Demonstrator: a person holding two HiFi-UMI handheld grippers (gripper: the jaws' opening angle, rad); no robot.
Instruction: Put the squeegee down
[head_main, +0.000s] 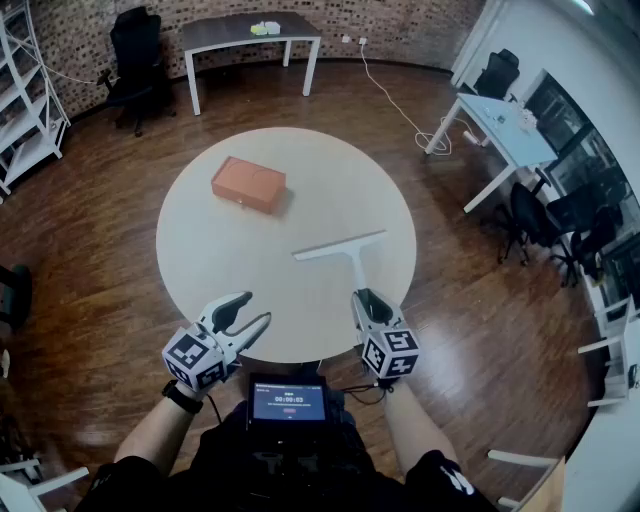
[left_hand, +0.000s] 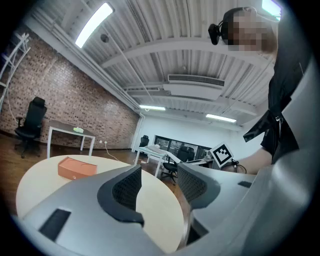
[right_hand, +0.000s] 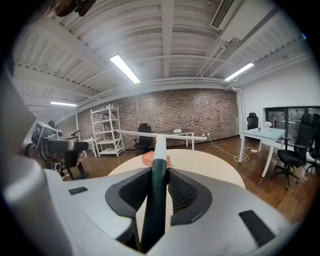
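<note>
Fingers (right_hand: 131, 191) of right gripper (right_hand: 159, 173) clamp squeegee (right_hand: 160, 149) handle.

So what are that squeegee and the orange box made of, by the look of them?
The squeegee looks like plastic: matte white bar and stem, dark green grip, no metallic shine. The orange box is probably cardboard: dull flat faces, crisp edges. Neither is certain from here.
</note>
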